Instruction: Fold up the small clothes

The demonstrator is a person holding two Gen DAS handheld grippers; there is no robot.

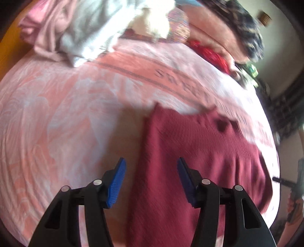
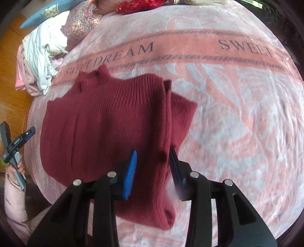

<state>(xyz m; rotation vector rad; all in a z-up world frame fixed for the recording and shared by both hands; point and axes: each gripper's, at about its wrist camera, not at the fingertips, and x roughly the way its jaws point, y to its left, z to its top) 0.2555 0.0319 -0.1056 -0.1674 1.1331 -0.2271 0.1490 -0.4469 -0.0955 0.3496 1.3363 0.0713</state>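
A dark red knitted sweater [image 2: 106, 121] lies flat on the pink blanket [image 2: 228, 106], with one sleeve folded across its right side. It also shows in the left wrist view [image 1: 190, 155]. My right gripper [image 2: 153, 161] is open, its blue pads either side of the folded sleeve near the cuff. My left gripper [image 1: 151, 167] is open and empty above the sweater's left edge. The left gripper also shows at the left edge of the right wrist view [image 2: 13, 146], held in a hand.
A pile of white and pink clothes [image 2: 39, 62] lies at the bed's far left corner, also in the left wrist view [image 1: 72, 32]. Patterned pillows [image 2: 81, 22] and a red cloth [image 2: 140, 4] lie at the head. Wooden floor [image 2: 11, 89] lies beyond the left edge.
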